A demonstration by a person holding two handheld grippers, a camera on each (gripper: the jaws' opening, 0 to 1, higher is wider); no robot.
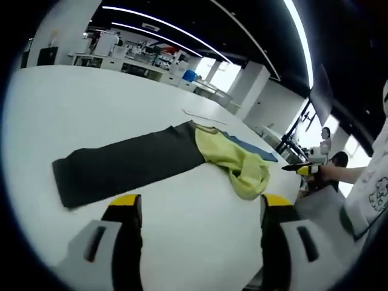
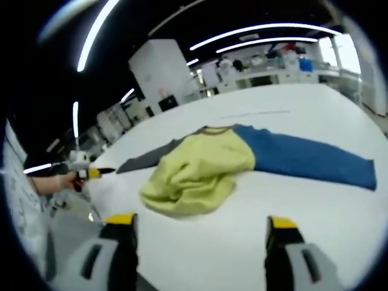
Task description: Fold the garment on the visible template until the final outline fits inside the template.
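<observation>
Currently the garment [image 1: 182, 159] lies lengthwise across the white tabletop [image 1: 73, 109], yellow body bunched mid-span, ahead of both tongs. Left tongs [image 1: 200, 209] and right tongs [image 2: 200, 227] stand apart, empty, roughly equally near.

No text, label, brand, number or sign can be read in either view. The person's white top [image 1: 374, 189] at the edge of the left gripper view carries a dark printed pattern, too blurred and small to make out as letters. The garment [image 2: 200, 170], the table [image 1: 91, 109] and the distant benches [image 2: 273, 70] bear nothing legible.
</observation>
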